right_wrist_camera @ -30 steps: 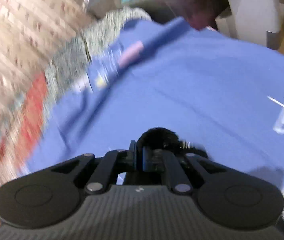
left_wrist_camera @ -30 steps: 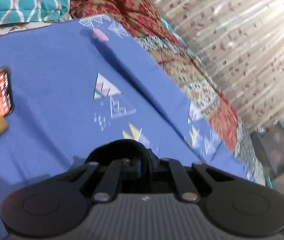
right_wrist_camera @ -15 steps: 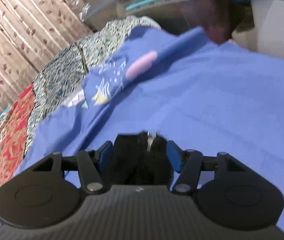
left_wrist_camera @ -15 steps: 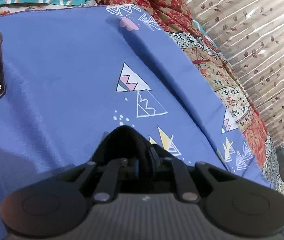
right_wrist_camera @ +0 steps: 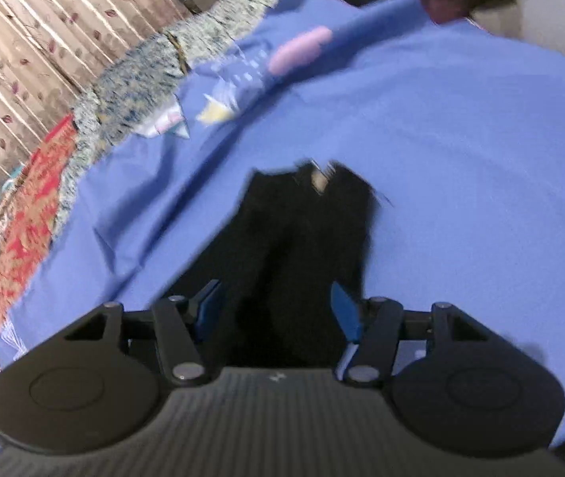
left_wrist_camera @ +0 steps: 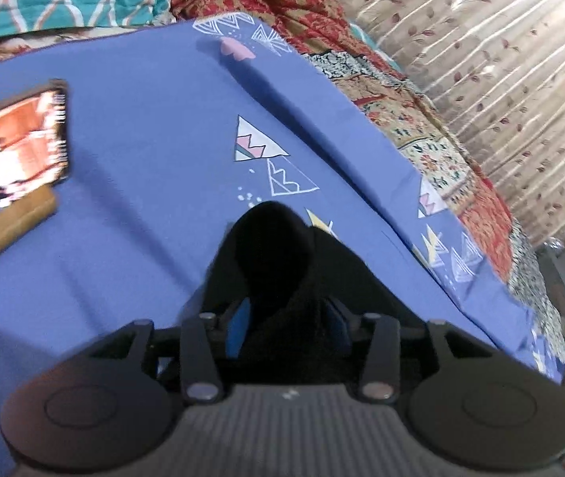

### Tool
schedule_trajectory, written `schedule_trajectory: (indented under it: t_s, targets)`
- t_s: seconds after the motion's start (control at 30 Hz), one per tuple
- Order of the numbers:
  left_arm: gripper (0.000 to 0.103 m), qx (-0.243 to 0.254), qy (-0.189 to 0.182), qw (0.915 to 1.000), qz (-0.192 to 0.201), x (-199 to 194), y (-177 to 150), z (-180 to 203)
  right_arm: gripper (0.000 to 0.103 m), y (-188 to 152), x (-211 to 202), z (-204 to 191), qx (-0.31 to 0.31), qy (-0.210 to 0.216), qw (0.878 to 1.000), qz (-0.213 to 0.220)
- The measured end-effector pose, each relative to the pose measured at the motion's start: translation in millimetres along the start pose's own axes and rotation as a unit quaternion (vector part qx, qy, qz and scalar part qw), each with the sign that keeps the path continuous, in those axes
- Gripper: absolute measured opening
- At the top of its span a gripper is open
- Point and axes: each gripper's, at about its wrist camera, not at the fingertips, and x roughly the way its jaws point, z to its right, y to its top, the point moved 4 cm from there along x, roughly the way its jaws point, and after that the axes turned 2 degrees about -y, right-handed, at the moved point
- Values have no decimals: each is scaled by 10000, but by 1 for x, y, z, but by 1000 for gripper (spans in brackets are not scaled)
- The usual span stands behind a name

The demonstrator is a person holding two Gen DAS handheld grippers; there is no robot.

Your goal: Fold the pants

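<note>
Black pants (left_wrist_camera: pixel 282 274) limp on the blue bedsheet (left_wrist_camera: pixel 143 139), bunched near both tools | soft, light, will sag; I'd pinch hem or waistband corners | left tool (left_wrist_camera: pixel 286 318) opening, cloth between pads | right tool (right_wrist_camera: pixel 278 310) released, cloth between pads

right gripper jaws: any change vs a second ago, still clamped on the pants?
Yes. The right gripper has spread: its blue pads now stand clear on both sides of the black pants, which lie between them on the blue sheet.
</note>
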Motion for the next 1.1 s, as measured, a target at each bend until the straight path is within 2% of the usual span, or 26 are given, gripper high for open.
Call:
schedule_trajectory:
  t_s: [0.17, 0.33, 0.43, 0.57, 0.67, 0.73, 0.83, 0.9, 0.97, 1.03, 1.07, 1.1]
  targets:
    - [46, -145, 41, 9998, -159, -26, -20, -18, 63, -27, -32, 7, -35, 242, 9997, 22]
    - [50, -62, -141, 9996, -256, -35, -39, -16, 63, -64, -65, -8, -1, 966, 9950, -260]
    - [49, 187, 21, 9993, -308, -33, -46, -14, 63, -93, -83, -29, -289, 1550, 9856, -604]
    - [46, 331, -11, 9992, -245, -42, -51, -12, 63, -140, -108, -72, -899, 2348, 9617, -1090]
    - [45, 242, -109, 9995, -141, -58, -54, -19, 63, -184, -124, -115, -1512, 2857, 9329, -1590]
    - [46, 95, -56, 9999, 2, -72, -56, -30, 63, -219, -134, -147, -2038, 3142, 9061, -1968]
    - [49, -400, 22, 9991, 127, -91, -64, -55, 62, -274, -151, -193, -2830, 3479, 8605, -2419]
    - [55, -747, -16, 9971, 129, -98, -68, -67, 61, -309, -160, -220, -3274, 3653, 8307, -2631]
    - [68, -980, -203, 9949, 82, -95, -71, -74, 60, -337, -167, -245, -3597, 3780, 8062, -2788]
    - [76, -1047, -327, 9940, 23, -85, -71, -74, 56, -364, -170, -266, -3863, 3865, 7844, -2936]
    - [66, -985, -317, 9946, 42, -81, -72, -72, 53, -378, -170, -273, -3996, 3845, 7759, -3008]
    - [50, -836, -208, 9963, 13, -75, -72, -70, 50, -389, -169, -281, -4085, 3814, 7693, -3096]
